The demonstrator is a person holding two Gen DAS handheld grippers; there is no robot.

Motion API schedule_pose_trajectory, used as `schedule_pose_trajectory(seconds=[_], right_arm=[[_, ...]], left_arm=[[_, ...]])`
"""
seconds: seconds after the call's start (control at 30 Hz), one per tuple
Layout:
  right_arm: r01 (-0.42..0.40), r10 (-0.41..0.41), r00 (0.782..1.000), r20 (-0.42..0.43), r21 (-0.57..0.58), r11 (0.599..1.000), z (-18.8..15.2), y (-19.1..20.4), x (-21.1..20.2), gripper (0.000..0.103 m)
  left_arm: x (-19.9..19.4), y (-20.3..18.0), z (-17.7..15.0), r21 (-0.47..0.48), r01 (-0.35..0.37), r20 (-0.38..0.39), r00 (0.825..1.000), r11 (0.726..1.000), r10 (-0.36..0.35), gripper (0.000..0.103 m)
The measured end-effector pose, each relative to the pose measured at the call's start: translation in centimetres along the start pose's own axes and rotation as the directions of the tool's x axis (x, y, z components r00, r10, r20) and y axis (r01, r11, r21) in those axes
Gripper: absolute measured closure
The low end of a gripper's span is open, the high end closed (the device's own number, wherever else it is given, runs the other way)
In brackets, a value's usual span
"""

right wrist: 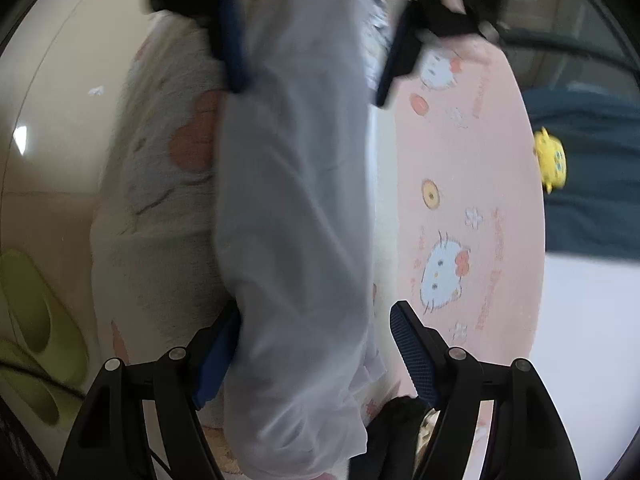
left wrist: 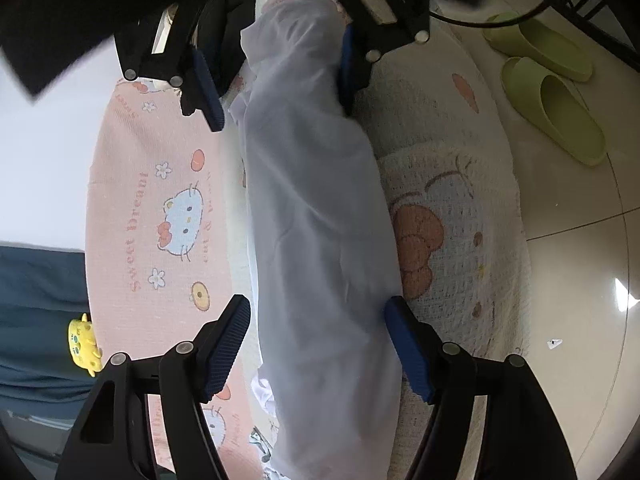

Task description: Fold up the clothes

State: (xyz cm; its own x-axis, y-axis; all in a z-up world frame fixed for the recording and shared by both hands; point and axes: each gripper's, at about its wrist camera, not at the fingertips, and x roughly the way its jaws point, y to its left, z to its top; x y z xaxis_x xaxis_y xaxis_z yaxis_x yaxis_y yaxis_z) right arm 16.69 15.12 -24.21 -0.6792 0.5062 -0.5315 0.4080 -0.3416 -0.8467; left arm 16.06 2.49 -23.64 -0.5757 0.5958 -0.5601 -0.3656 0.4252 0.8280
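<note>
A long white garment (left wrist: 316, 220), folded into a narrow strip, lies on a pink cartoon-cat blanket (left wrist: 152, 200). My left gripper (left wrist: 318, 348) is open, its blue pads astride the near end of the strip. Opposite, at the far end, my right gripper (left wrist: 278, 76) is open too, with the cloth between its fingers. The right wrist view is blurred. There the same garment (right wrist: 292, 200) runs from my right gripper (right wrist: 316, 356) up to my left gripper (right wrist: 316, 46). The strip presses against the right gripper's left pad (right wrist: 218, 360). A patterned cloth edge shows under the strip.
A white textured cover (left wrist: 452, 220) with an orange bow print lies beside the pink blanket (right wrist: 472, 200). Green slippers (left wrist: 552, 92) sit on the tiled floor (left wrist: 580, 280). A yellow toy (left wrist: 84, 344) rests against dark blue fabric (left wrist: 36, 300) past the blanket's edge.
</note>
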Motion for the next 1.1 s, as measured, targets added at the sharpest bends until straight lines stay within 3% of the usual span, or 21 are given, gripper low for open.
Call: schedule_pose_trajectory(seconds=[0.07, 0.13, 0.23, 0.33, 0.43, 0.53, 0.63, 0.7, 0.77, 0.83, 0.9, 1.0, 1.1], right_arm=[[-0.011, 0.011, 1.0, -0.005, 0.046, 0.999, 0.1, -1.1, 0.3, 0.036], [-0.016, 0.017, 1.0, -0.005, 0.057, 0.998, 0.2, -1.7, 0.6, 0.059], [-0.003, 0.004, 1.0, -0.015, 0.057, 0.998, 0.4, -2.1, 0.8, 0.077], [0.002, -0.001, 1.0, -0.025, 0.058, 0.998, 0.6, -2.4, 1.1, 0.077], [-0.005, 0.006, 1.0, -0.026, 0.049, 0.999, 0.6, -2.2, 1.2, 0.077], [0.01, -0.009, 1.0, -0.025, 0.037, 0.999, 0.5, -2.2, 1.3, 0.077], [0.0, 0.001, 1.0, -0.03, 0.046, 0.999, 0.6, -2.5, 1.4, 0.077], [-0.004, 0.005, 0.999, -0.037, 0.047, 0.999, 0.9, -2.6, 1.5, 0.077], [-0.001, 0.002, 0.999, -0.041, 0.034, 0.999, 1.1, -2.4, 1.6, 0.07], [0.01, -0.01, 0.999, -0.035, 0.015, 1.0, 1.5, -2.0, 1.6, 0.05], [0.019, -0.019, 0.999, -0.027, -0.005, 1.0, 1.8, -1.6, 1.6, 0.039], [0.043, -0.044, 0.999, -0.031, -0.054, 0.998, 2.4, -0.6, 1.7, 0.036], [0.099, -0.104, 0.993, -0.048, -0.109, 0.989, 2.6, 0.0, 2.6, 0.036]], left_arm=[[0.2, 0.2, 0.2, -0.023, 0.009, 0.0, 1.0, 1.0, -0.009, 0.035], [0.4, 0.4, 0.4, -0.046, 0.018, 0.001, 1.0, 0.999, -0.018, 0.035], [0.6, 0.7, 0.8, -0.08, 0.032, 0.002, 0.999, 0.996, -0.032, 0.035], [0.9, 0.9, 1.0, -0.11, 0.036, 0.003, 0.999, 0.993, -0.036, 0.034], [1.5, 0.6, 1.1, -0.092, -0.049, -0.018, 0.999, 0.995, 0.047, 0.033], [2.9, 1.0, 0.8, -0.103, -0.099, -0.089, 0.992, 0.99, 0.09, 0.033], [4.1, 1.5, 0.3, -0.127, -0.103, -0.135, 0.987, 0.987, 0.086, 0.033], [3.9, 1.1, 0.2, -0.109, -0.109, -0.117, 0.988, 0.988, 0.096, 0.033], [3.8, 1.2, 0.2, -0.126, -0.077, -0.115, 0.991, 0.989, 0.063, 0.034], [3.8, 1.3, 0.2, -0.143, -0.045, -0.113, 0.993, 0.989, 0.029, 0.038], [3.7, 1.4, 0.1, -0.159, -0.013, -0.11, 0.994, 0.987, -0.005, 0.046], [3.6, 1.6, 0.1, -0.184, 0.035, -0.104, 0.993, 0.982, -0.055, 0.066], [3.6, 1.7, 0.0, -0.209, 0.083, -0.097, 0.99, 0.974, -0.105, 0.07]])
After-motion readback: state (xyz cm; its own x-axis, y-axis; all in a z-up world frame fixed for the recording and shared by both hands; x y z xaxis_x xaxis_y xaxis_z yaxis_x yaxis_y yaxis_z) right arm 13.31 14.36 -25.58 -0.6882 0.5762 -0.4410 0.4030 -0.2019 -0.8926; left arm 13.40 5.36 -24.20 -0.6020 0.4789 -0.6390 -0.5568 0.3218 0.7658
